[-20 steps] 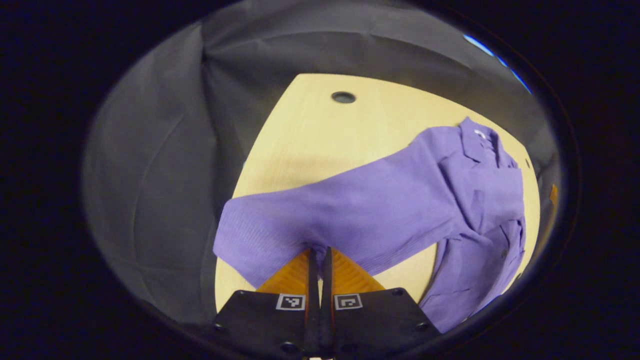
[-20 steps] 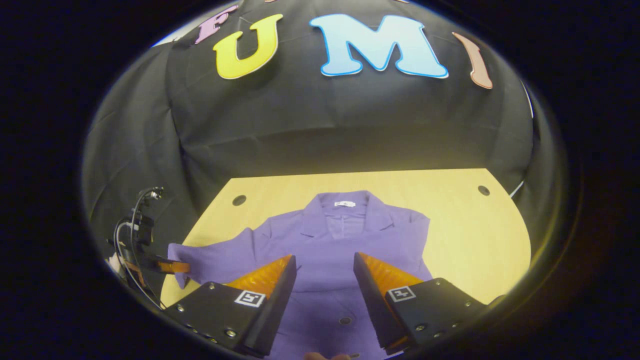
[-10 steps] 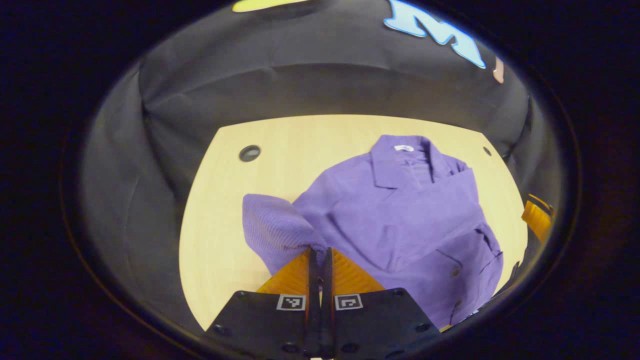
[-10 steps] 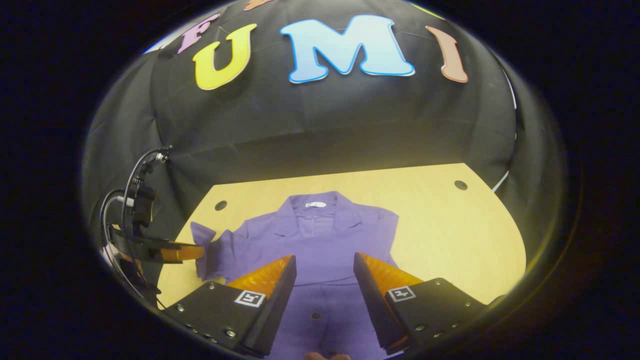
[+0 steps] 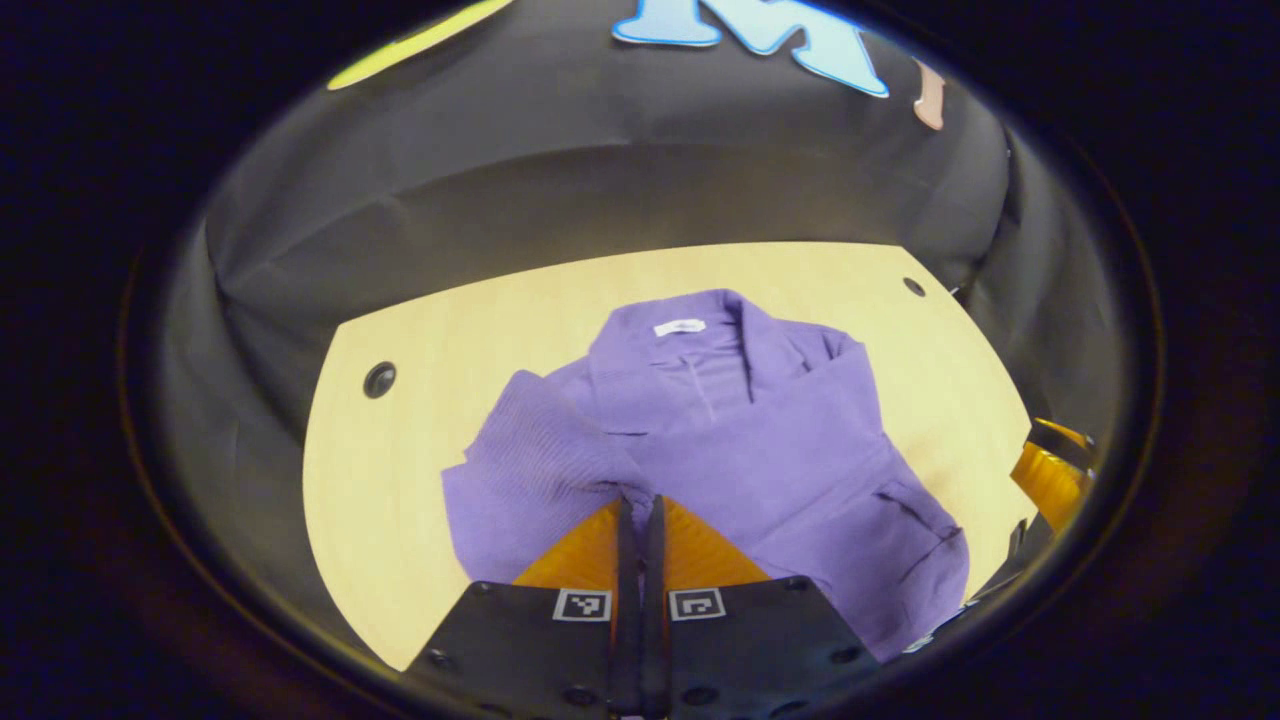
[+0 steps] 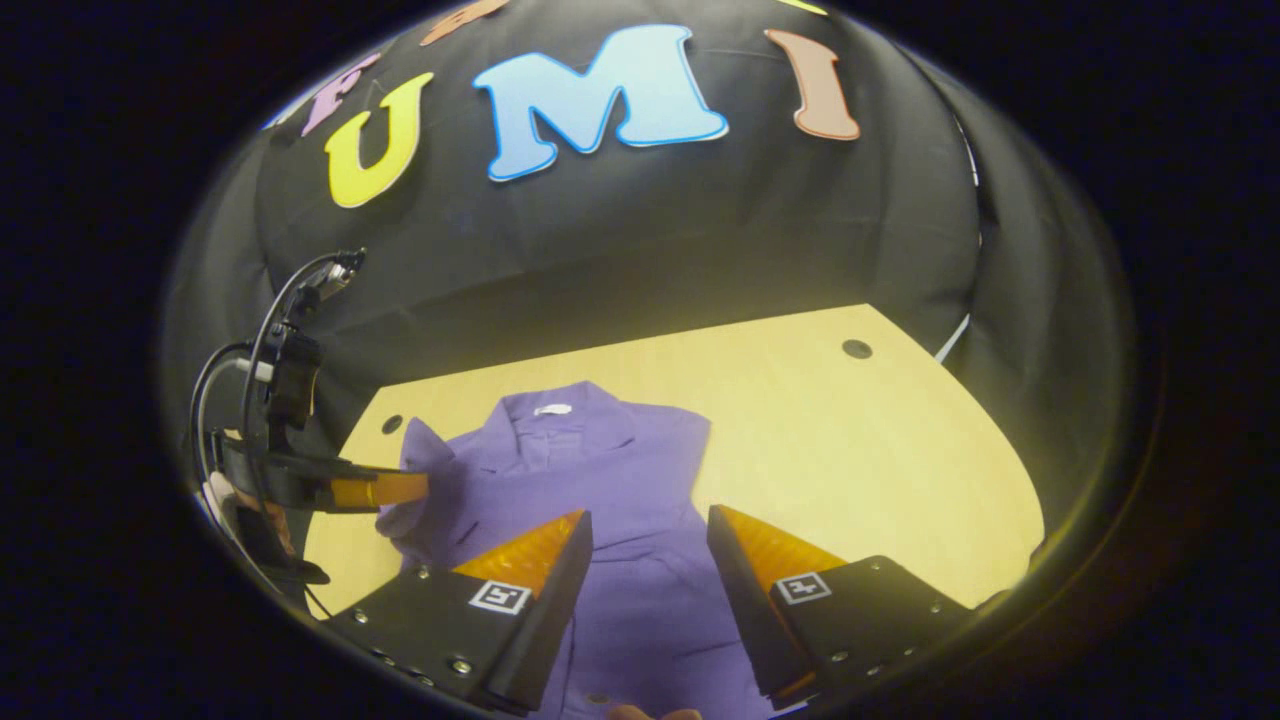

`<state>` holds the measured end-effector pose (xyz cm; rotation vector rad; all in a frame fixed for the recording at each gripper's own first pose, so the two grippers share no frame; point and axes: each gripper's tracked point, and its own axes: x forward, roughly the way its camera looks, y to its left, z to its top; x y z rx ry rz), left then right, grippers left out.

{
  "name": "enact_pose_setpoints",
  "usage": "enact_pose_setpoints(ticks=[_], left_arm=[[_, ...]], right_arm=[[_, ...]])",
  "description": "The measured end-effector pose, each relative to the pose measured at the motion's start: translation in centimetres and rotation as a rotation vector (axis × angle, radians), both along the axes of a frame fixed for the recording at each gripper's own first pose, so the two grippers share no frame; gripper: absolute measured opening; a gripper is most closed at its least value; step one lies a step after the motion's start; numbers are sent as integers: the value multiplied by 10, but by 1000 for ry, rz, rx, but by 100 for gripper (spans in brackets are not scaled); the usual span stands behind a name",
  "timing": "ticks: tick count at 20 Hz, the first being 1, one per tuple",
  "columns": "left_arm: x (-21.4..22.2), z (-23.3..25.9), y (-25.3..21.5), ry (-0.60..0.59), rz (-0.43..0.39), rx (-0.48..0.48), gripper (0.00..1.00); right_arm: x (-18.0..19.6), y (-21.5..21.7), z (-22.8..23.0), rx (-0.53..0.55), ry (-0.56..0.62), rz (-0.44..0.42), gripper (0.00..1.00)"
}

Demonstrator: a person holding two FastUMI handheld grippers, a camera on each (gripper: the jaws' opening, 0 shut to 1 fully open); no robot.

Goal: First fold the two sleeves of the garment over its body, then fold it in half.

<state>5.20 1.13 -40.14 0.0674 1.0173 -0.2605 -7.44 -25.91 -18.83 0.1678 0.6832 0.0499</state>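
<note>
The purple jacket [image 5: 760,430] lay collar-up on the wooden table [image 5: 400,480], buttons facing the ceiling, roughly in the middle of the board. In the left gripper view the left gripper [image 5: 637,505] had its two fingers pressed tight together, pinching the cuff end of one sleeve [image 5: 530,480], and that sleeve bunched up in a hump beside the jacket's chest, lifted off the wood. Over in the right gripper view the same gripper [image 6: 400,488] showed at the far left, a hand [image 6: 250,510] behind it, its tip buried in the purple cloth [image 6: 600,500]. The right gripper [image 6: 648,545] hung above the lower front of the jacket with its fingers spread wide, nothing between them. Its tip also peeked in at the right edge of the left gripper view [image 5: 1050,475]. A round hole [image 5: 379,379] sat near the table's far left corner.
</note>
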Motion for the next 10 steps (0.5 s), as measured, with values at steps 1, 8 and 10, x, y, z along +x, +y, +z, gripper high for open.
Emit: enact_pose_setpoints(ticks=[1,8,10], left_arm=[[1,1,-14,-2,-15,-4,7],[4,-7,-117,15,-105,-47,7],[3,-14,-131,22,-120,-53,7]], right_arm=[[1,-8,-1,2,0,-9,74],[1,-58,-5,4,9,-37,74],[-2,-68,-7,6,15,-43,74]])
